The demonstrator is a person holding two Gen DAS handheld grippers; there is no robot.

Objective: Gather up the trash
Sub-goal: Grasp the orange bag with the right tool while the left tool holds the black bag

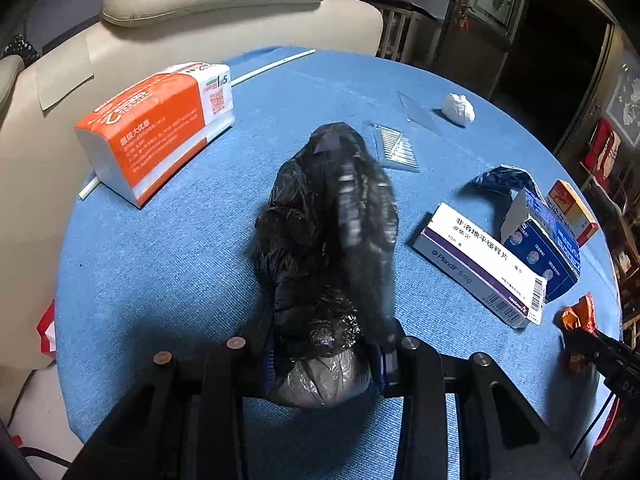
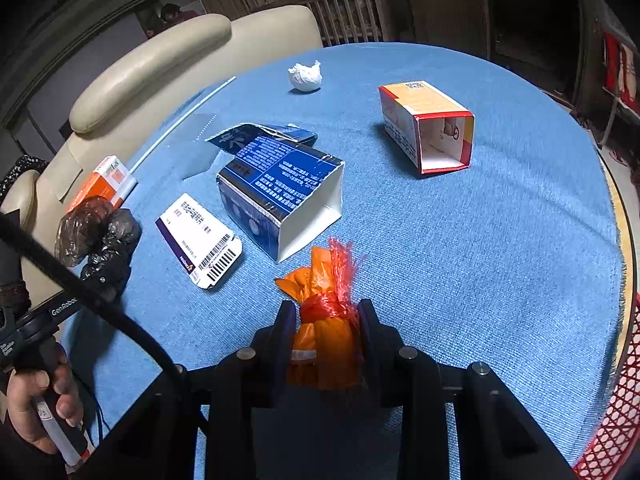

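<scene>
**Both tongs hold trash above the blue tabletop**

The left tongs [image 1: 326, 350] are closed on a black plastic bag [image 1: 332, 232]; the bag is crumpled and partly blurred. The right tongs [image 2: 326, 322] grip an orange bag [image 2: 324, 332] w/ red netting tied around its neck.

On the tabletop [image 2: 500, 240] lie other items: a white-purple medicine box [image 2: 199, 238], flat; just beside it an open blue box [image 2: 280, 192]; an open red-yellow box [image 2: 426, 126], well apart from both; and a crumpled white paper ball [image 2: 305, 76] near the far edge. An orange tissue pack [image 1: 156, 128] sits on the left side, approx. over a white stick [image 1: 272, 67].
</scene>
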